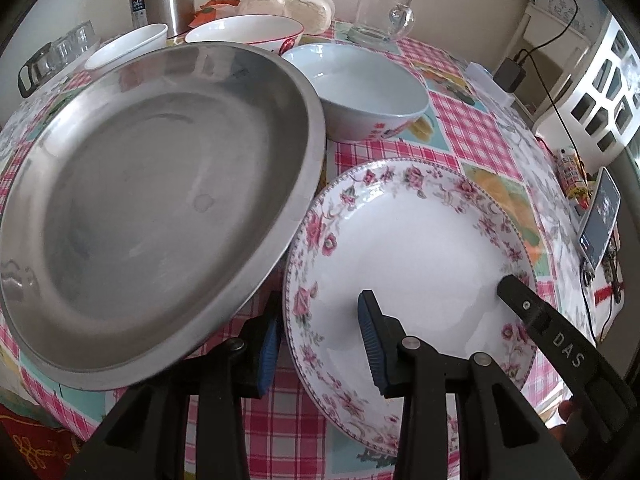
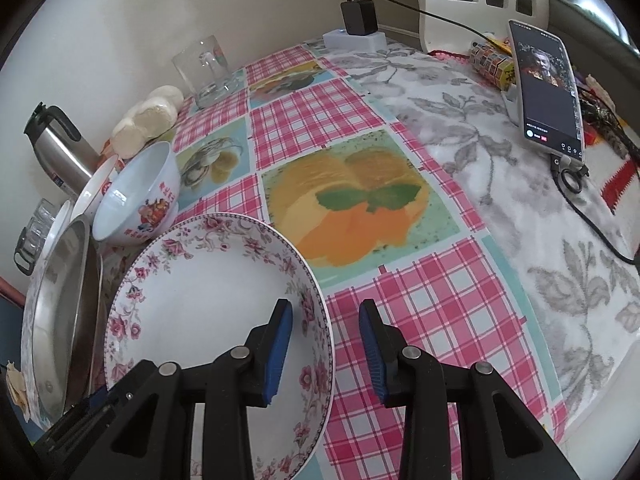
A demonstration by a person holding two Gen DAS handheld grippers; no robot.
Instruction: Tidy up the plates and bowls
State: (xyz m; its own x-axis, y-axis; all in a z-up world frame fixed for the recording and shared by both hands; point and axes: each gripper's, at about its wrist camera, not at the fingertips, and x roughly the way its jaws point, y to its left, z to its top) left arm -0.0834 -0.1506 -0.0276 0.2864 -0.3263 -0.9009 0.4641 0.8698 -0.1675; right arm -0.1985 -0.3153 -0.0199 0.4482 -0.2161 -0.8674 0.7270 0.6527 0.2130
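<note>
A: What is seen first, by size?

B: The table (image 2: 440, 320), covered with a pink checked cloth. On its left part the steel plate (image 1: 160, 200) is laid, the widest dish. Its rim is seen over the near edge of the floral plate (image 1: 420, 240), though whether the two touch cannot be told.

A: And the floral plate itself?

B: It is set on the cloth just beside the steel plate, towards the front of the table. It is approached from both sides, probably so that it can be lifted level and stacked.

A: What is behind it?

B: The pale blue bowl (image 1: 360, 88) is placed just beyond both plates. Further back, the red-rimmed bowl (image 1: 244, 28) and the small white bowl (image 1: 128, 44) are kept near the wall, apart from each other and not yet nested.

A: How are the grippers held?

B: The left gripper (image 1: 320, 304) is lowered over the floral plate's left rim, one finger outside and one inside. The right gripper (image 2: 326, 308) is placed likewise over the right rim. On both, the fingers are spread, with a gap visible at the pads, so the rim is straddled, not pinched. A squeeze is judged to be needed before any lift.
</note>
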